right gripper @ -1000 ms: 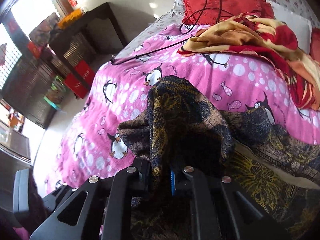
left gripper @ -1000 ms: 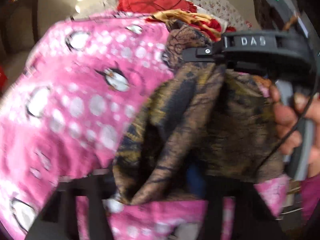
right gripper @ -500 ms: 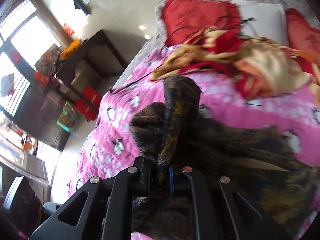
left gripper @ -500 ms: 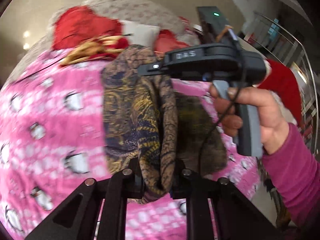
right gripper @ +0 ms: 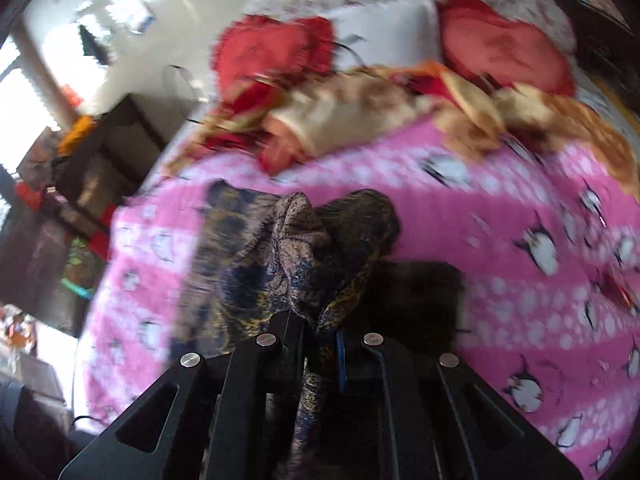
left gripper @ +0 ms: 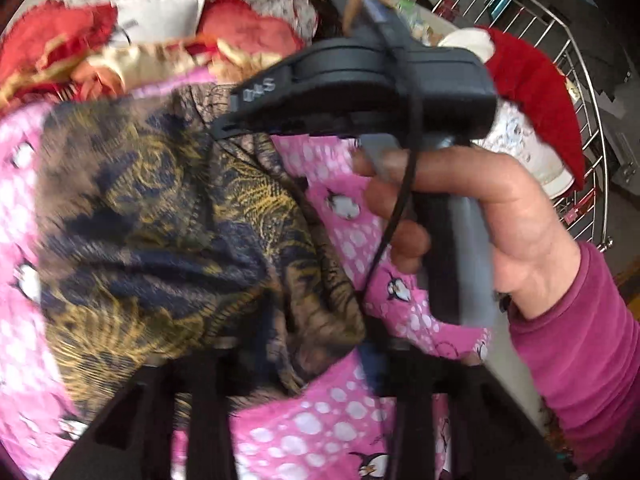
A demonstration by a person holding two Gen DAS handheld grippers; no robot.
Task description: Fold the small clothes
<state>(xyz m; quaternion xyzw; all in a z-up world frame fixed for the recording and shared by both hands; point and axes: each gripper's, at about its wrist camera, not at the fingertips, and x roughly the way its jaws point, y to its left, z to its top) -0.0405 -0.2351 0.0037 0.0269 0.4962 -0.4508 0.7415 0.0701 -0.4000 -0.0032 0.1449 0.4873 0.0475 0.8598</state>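
- Lying across the pink penguin-print bedspread (left gripper: pixel 344 412), the dark brown and gold patterned cloth (left gripper: pixel 160 220) is spread out on the left side and bunched toward the middle.
- The left tool (left gripper: pixel 308 420) has just been opening its jaws; they stand apart, and a fold of the cloth lies between them with no pad pressing on it.
- The right tool (right gripper: pixel 320 344) has its jaws nearly closed, clamping a gathered fold of the same cloth, which rises in a crumpled ridge just ahead of them.
- In the left wrist view a hand (left gripper: pixel 500 232) in a magenta sleeve (left gripper: pixel 580 340) holds the right tool's handle.
- Red heart-shaped cushions (right gripper: pixel 276 48) and a red and cream crumpled fabric (right gripper: pixel 360 120) lie at the far end of the bed.
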